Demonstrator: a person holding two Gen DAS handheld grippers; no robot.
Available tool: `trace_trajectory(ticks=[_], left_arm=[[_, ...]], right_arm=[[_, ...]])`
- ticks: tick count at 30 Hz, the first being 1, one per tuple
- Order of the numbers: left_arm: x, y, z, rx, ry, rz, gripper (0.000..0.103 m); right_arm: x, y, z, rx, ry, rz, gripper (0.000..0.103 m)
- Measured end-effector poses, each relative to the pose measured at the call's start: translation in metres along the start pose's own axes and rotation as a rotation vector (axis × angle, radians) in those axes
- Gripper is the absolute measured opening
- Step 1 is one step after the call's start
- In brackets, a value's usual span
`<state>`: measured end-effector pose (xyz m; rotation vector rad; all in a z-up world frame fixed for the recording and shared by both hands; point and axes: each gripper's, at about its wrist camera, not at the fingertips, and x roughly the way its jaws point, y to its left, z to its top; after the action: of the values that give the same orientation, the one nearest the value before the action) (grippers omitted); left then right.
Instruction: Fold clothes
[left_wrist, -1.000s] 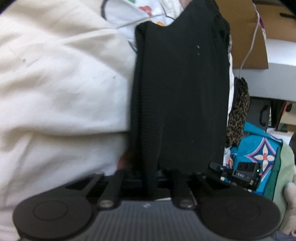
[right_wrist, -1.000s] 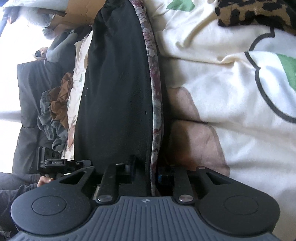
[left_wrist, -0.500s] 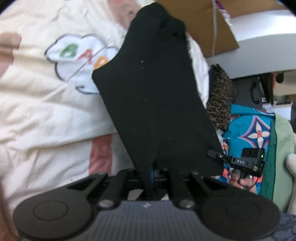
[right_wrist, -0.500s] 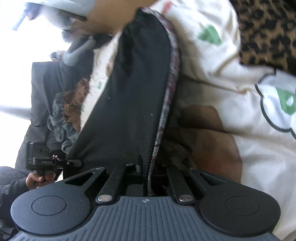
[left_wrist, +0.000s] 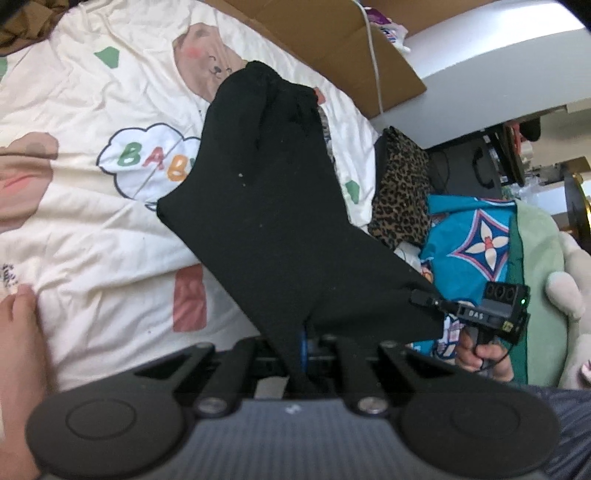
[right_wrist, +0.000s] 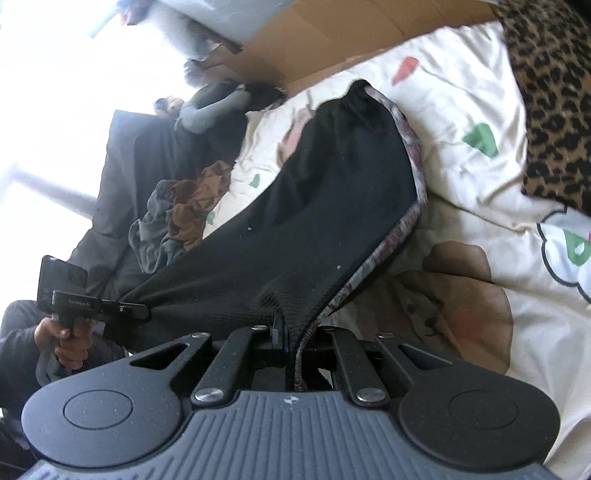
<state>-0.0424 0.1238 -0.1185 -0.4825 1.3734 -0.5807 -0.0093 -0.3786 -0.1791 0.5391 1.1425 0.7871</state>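
A black knit garment (left_wrist: 266, 206) with a patterned grey-maroon edge (right_wrist: 388, 254) hangs stretched between both grippers above the bed. My left gripper (left_wrist: 301, 347) is shut on one corner of it. My right gripper (right_wrist: 286, 332) is shut on the patterned edge at another corner. In the left wrist view the right gripper (left_wrist: 428, 299) shows at the right, pinching the cloth, with a hand under it. In the right wrist view the left gripper (right_wrist: 136, 310) shows at the left, held by a hand. The far end of the black garment (right_wrist: 354, 99) droops toward the quilt.
A cream cartoon-print quilt (left_wrist: 92, 122) covers the bed. A leopard-print garment (right_wrist: 550, 99) lies at its edge, beside a blue patterned cloth (left_wrist: 476, 243). A brown and grey clothes heap (right_wrist: 177, 218) sits at the far side. Cardboard (left_wrist: 332, 40) stands behind. A bare foot (left_wrist: 18, 362) rests at left.
Both grippers have lifted and pulled back with the black garment, which now hangs spread between them instead of filling the views. More of the quilt and room shows.
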Motion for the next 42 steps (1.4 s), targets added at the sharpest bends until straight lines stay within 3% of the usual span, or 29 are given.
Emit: trace_trajectory(ticks=[9, 16, 27, 42], left_arm=[[-0.025, -0.018, -0.011, 0.015, -0.003, 0.009, 0.004], [-0.027, -0.020, -0.008, -0.007, -0.015, 0.012, 0.004], [-0.014, -0.018, 0.026, -0.043, -0.050, 0.055, 0.004], [0.027, 0.000, 0.099, 0.011, 0.224, 0.131, 0.005]], right_arm=[[-0.017, 0.032, 0.000, -0.091, 0.018, -0.038, 0.003], [-0.021, 0.038, 0.001, -0.083, 0.028, -0.037, 0.003], [-0.012, 0.036, 0.012, -0.064, 0.004, -0.048, 0.003], [0.014, 0.027, 0.032, -0.010, -0.012, -0.052, 0.003]])
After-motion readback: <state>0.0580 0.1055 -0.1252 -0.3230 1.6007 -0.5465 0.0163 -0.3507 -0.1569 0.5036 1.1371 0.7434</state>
